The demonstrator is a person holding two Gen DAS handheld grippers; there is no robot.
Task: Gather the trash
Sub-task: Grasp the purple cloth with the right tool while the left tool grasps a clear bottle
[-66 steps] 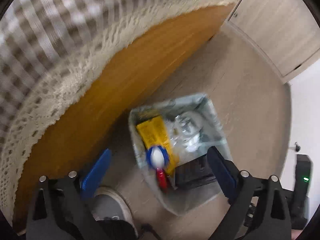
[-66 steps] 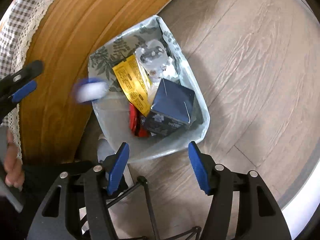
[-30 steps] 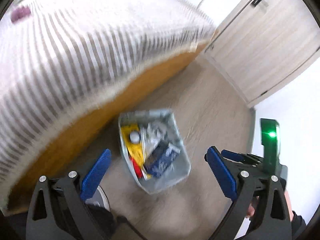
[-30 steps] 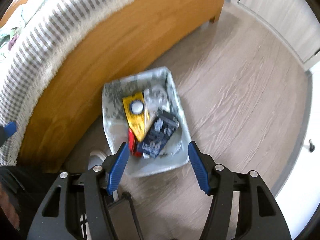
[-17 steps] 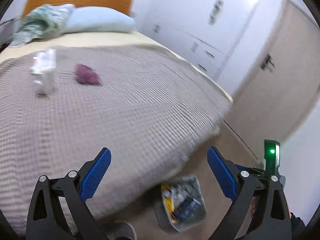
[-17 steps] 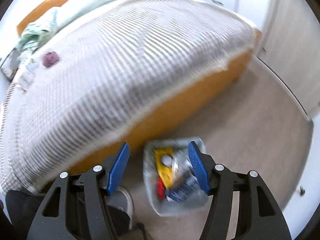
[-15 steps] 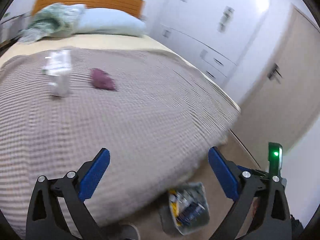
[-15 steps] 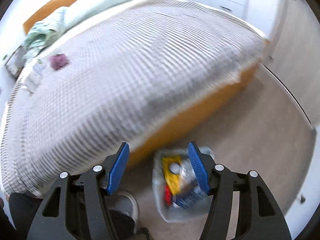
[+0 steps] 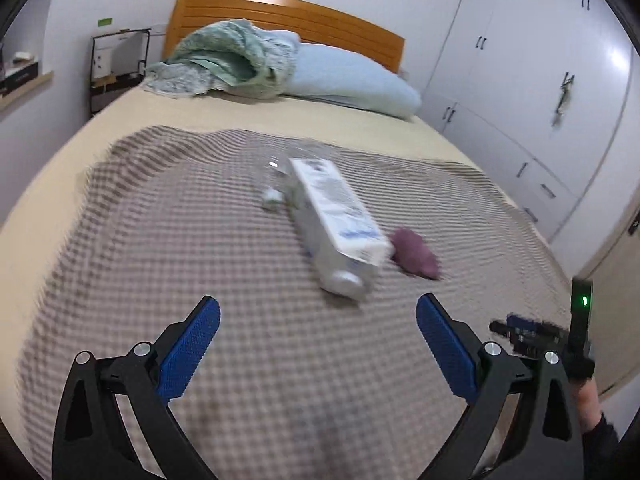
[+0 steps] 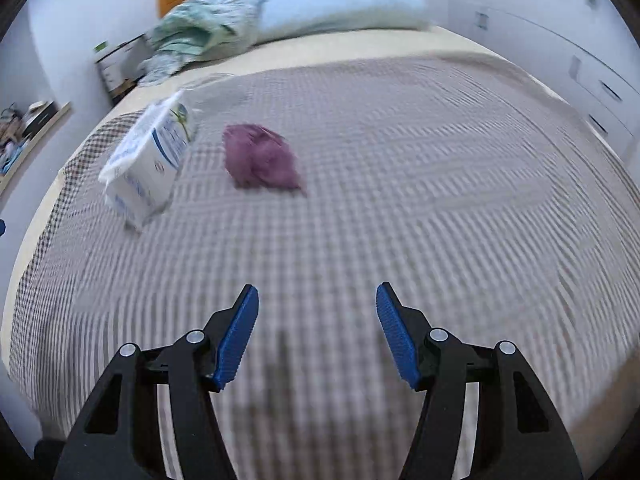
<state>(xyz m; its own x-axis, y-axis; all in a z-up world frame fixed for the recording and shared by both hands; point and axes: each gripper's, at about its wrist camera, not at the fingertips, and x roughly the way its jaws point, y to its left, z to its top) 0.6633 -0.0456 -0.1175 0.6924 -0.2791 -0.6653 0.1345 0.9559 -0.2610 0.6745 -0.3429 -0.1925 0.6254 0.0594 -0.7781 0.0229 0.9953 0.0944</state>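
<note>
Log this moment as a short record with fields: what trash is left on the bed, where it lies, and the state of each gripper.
surface: bed with checked blanket
trash 1: white carton, lying on its side on the blanket
trash 2: purple crumpled wad, just right of the carton
trash 3: clear plastic item behind the carton, too blurred to identify
left gripper: open, empty, above the blanket short of the carton
right gripper: open, empty, short of the wad
bedding: blue pillow, green blanket at the headboard
</note>
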